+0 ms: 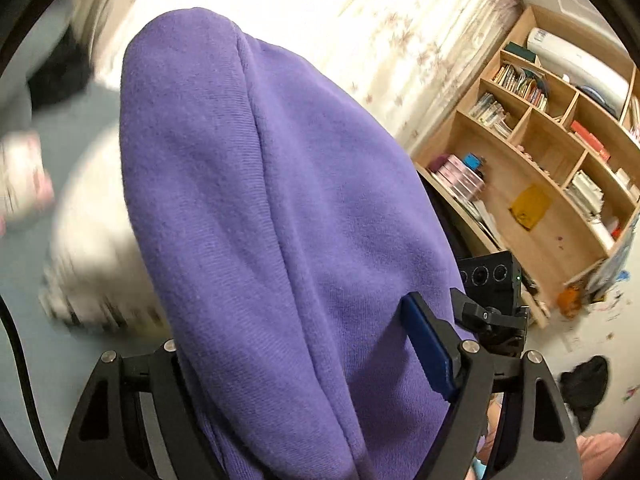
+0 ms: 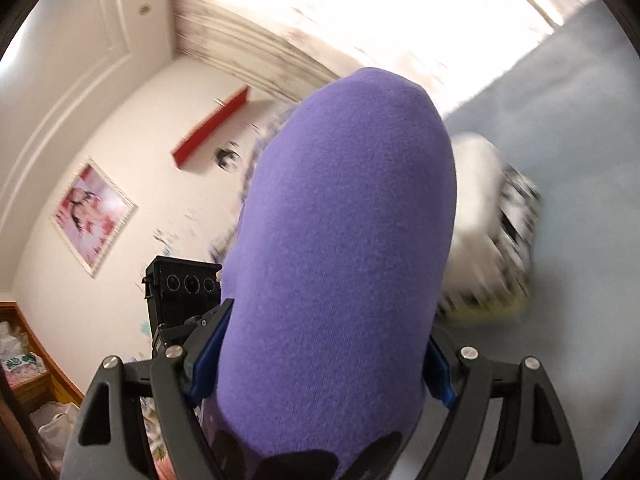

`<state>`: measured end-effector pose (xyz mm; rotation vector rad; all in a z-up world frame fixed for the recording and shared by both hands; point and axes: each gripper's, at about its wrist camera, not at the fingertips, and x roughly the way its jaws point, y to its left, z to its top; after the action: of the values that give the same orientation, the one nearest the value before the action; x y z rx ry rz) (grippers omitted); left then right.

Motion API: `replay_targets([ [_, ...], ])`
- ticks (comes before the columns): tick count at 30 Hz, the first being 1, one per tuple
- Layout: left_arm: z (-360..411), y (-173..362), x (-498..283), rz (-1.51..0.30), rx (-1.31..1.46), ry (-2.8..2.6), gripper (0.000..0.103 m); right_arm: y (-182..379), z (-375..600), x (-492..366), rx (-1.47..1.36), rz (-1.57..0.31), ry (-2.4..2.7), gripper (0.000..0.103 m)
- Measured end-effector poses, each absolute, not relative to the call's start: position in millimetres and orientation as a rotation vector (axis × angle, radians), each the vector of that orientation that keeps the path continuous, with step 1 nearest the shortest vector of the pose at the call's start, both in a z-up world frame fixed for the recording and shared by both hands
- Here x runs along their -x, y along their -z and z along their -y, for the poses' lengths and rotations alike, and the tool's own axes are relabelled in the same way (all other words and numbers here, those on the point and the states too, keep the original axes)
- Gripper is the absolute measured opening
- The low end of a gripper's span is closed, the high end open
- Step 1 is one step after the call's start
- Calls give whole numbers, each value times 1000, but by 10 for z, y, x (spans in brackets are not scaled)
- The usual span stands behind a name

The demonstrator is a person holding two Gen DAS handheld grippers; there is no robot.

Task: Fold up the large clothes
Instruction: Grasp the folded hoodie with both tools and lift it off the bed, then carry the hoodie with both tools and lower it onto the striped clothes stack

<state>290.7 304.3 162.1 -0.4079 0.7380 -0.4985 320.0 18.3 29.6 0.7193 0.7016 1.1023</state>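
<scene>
Both grippers clamp the purple garment (image 1: 256, 208): the left gripper (image 1: 320, 360) and right gripper (image 2: 320, 364) each hold a thick bunch between their jaws, raised above the bed (image 1: 80, 128). Such bulky bunches could slip loose, dropping the garment crumpled.

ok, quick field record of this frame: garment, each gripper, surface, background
garment: purple sweatshirt fabric, bunched thick, fills both wrist views
left gripper: closed on a fold of the purple fabric; only one blue pad shows
right gripper: closed on the fabric, blue pads pressed on both sides
surface: grey-blue cloth surface below, white garment lying on it, blurred
background: wooden bookshelf, curtains, framed picture on the wall
</scene>
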Motion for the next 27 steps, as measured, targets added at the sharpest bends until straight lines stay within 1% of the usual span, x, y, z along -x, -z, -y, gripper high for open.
replay_targets([
  [4, -3443, -2172, -3666, -736, 298, 441, 81, -595, -711, -4017, -777, -635, -1150, 82],
  [6, -3676, -2234, -4128, -750, 265, 406, 83, -570, -950, -4426, -800, -631, -1143, 82],
  [7, -3807, -2160, -4408, -769, 264, 381, 84, -516, -1032, -4584, -814, -637, -1134, 82],
  [9, -4060, -1894, -4812, -819, 284, 336, 89, -262, -1204, -4975, -853, -682, -1088, 82],
  [10, -4189, -1610, -5086, -883, 300, 275, 91, -52, -1298, -5168, -862, -727, -1047, 82],
  [11, -4137, -1422, -5284, -935, 317, 220, 92, 148, -1358, -5322, -862, -780, -995, 82],
  [12, -4236, -1040, -5499, -1039, 320, 108, 94, 371, -1440, -5460, -838, -856, -921, 82],
  [13, -4380, -654, -5633, -1131, 356, 16, 100, 653, -1518, -5590, -804, -962, -824, 83],
  [14, -4493, -488, -5661, -1136, 460, 33, 103, 934, -1499, -5675, -857, -1026, -774, 84],
  [15, -4628, -326, -5670, -1119, 618, 76, 103, 1135, -1450, -5724, -928, -1059, -767, 84],
  [16, -4669, -331, -5657, -1075, 643, 79, 103, 1214, -1401, -5740, -943, -1039, -783, 85],
  [17, -4645, -380, -5653, -1046, 615, 97, 103, 1185, -1356, -5717, -913, -999, -791, 85],
  [20, -4486, -515, -5646, -1025, 487, 83, 103, 1053, -1316, -5637, -811, -978, -766, 85],
  [22, -4444, -506, -5638, -1015, 489, 74, 103, 961, -1344, -5588, -719, -940, -737, 86],
  [25, -4475, -440, -5579, -1006, 529, 75, 103, 840, -1419, -5623, -577, -891, -681, 93],
  [27, -4513, -465, -5529, -1004, 530, 54, 103, 692, -1456, -5570, -474, -874, -633, 94],
])
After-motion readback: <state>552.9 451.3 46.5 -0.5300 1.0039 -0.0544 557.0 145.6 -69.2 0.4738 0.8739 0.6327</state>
